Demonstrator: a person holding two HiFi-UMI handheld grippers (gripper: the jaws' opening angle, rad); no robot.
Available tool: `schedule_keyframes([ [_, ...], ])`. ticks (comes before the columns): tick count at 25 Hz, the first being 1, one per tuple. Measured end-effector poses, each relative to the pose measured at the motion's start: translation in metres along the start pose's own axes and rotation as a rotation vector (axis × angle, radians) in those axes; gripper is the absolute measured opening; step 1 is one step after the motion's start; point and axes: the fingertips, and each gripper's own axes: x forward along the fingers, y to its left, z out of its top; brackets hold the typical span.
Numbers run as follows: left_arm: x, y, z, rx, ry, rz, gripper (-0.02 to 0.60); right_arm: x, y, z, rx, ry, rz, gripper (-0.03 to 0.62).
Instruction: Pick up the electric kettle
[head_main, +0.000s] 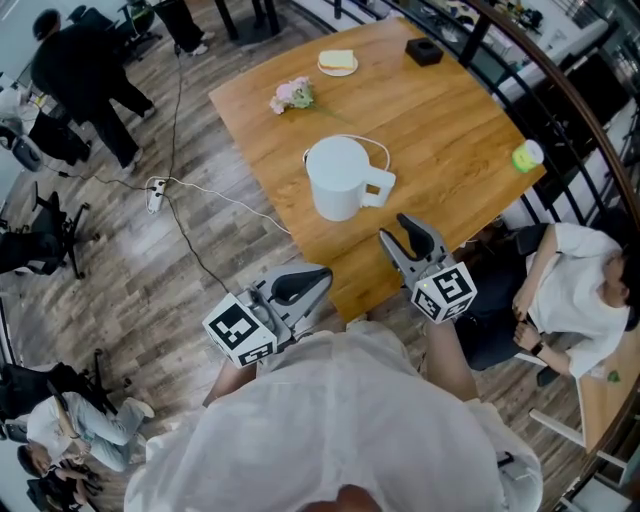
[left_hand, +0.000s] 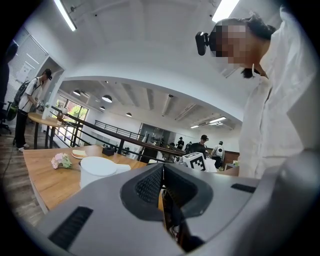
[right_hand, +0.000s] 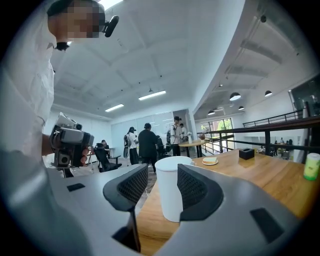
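Head view first: white electric kettle (head_main: 340, 178), upright on the wooden table (head_main: 450, 120), close to the near edge, handle turned right. Trails a white cable (head_main: 372, 146) round its back. Over to the right gripper (head_main: 393, 227): hangs near that handle without touching, with jaws spread apart and nothing pressed between the pads. Same story in the right gripper view: looks straight past the gap at the kettle's body, standing beyond the pads. Now the left gripper (head_main: 320, 277): sits off the table's near edge, jaws together, empty, well apart from the kettle. Farther back on the table: pink flowers (head_main: 293, 95), a plate (head_main: 338, 62), a black box (head_main: 424, 51)
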Motion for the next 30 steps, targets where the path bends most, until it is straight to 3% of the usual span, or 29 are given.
schedule_keyframes([
  [13,-0.010,0.007,-0.008,-0.015,0.012,0.044,0.009,0.028,-0.047,-0.027,-0.007,0.057,-0.067,0.215],
  [23,-0.013,0.008,-0.016,-0.026,0.025,0.051,0.009,0.055,-0.083,-0.059,-0.051,0.150,-0.133,0.216],
  [30,-0.013,0.011,-0.020,-0.032,0.040,0.057,0.009,0.073,-0.098,-0.069,-0.056,0.171,-0.133,0.216],
])
